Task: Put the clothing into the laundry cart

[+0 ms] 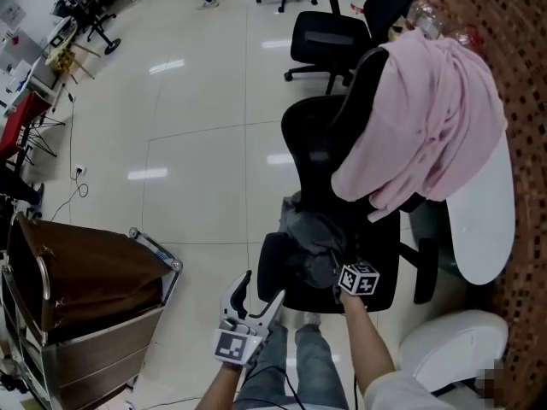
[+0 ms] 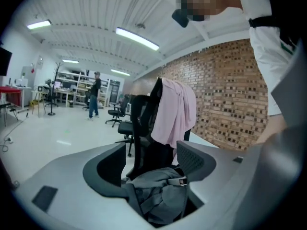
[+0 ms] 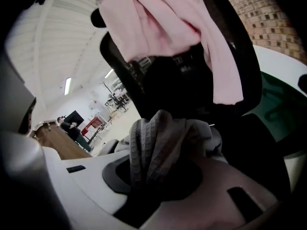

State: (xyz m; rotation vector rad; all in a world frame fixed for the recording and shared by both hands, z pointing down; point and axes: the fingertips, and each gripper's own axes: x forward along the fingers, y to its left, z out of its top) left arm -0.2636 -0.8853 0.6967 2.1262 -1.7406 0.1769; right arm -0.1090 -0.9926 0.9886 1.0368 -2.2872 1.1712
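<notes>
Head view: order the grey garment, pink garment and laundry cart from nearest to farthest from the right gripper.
1. Grey garment, on the chair seat, clamped in the right gripper.
2. Pink garment, draped over the backrest above.
3. Laundry cart, standing at far left.

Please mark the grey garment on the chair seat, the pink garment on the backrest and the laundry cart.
grey crumpled garment (image 1: 312,233), head view, middle of the heap on the seat.
pink draped garment (image 1: 432,114), head view, its broad middle fold.
brown-lined metal laundry cart (image 1: 94,272), head view, its brown liner wall.
</notes>
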